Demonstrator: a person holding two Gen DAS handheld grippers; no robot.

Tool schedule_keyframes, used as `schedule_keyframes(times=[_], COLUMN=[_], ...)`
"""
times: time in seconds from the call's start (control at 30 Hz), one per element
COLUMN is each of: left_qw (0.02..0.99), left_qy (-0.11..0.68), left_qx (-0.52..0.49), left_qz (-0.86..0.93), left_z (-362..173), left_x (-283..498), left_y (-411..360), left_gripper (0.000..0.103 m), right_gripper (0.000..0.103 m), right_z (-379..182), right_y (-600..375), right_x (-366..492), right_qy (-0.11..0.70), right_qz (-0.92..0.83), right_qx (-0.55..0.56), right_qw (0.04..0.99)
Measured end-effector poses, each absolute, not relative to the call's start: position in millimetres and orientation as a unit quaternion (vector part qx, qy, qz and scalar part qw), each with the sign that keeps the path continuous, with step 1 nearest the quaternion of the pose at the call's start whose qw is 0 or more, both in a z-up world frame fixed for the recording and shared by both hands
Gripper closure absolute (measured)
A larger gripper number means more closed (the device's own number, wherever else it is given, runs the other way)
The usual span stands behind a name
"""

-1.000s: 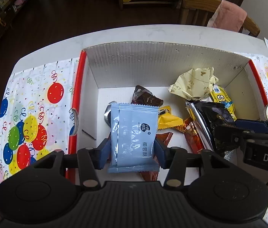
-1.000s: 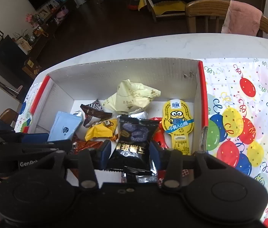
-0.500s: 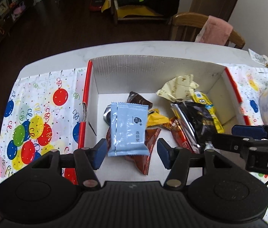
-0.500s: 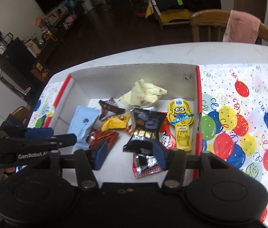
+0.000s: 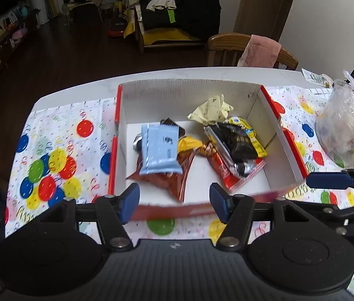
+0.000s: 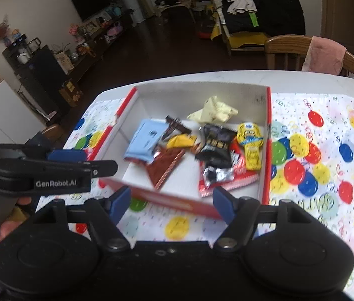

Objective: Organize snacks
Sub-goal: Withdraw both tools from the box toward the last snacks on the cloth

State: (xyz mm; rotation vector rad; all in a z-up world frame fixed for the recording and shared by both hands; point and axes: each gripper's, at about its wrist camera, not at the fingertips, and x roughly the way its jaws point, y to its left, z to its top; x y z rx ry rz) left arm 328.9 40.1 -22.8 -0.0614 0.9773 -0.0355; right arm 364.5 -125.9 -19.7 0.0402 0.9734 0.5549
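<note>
Both jaws just opened, nothing between them; left gripper [image 5: 174, 202] and right gripper [image 6: 170, 204] hang short of box [image 5: 189, 90]; blue packet [image 5: 160, 149] lies inside, ahead of left, long axis pointing away; black packet [image 6: 214, 144] ahead of right.

We see our left gripper [image 5: 174, 199] hanging above the near edge of the box [image 5: 272, 115], jaws just opened, nothing between them. Our right gripper [image 6: 171, 202] hovers beside it over that same edge, jaws likewise just opened, empty.
</note>
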Motion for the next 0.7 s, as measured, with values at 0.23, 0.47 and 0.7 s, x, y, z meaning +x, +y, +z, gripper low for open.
schedule_keyframes(times=[0.23,0.47,0.7], left_qw=[0.891,0.891,0.885], left_qy=[0.453,0.451,0.461], left_qx=[-0.033,-0.05,-0.065], left_qz=[-0.005,0.009,0.018], left_z=[-24.8,-35.3,-53.3], left_x=[284.2,245.3,213.3], left_y=[45.6,53.2,61.9], left_gripper=[0.038,0.033,0.03], right_gripper=[0.024,0.02,0.01], right_z=[-29.6,-49.4,-74.6], right_y=[-131.7,-125.5,-117.1], right_x=[328.6,292.0,264.1], right_qy=[0.47,0.475,0.485], right_qz=[0.264,0.266,0.257], right_qx=[0.031,0.019,0.018], right_qw=[0.842,0.838,0.835])
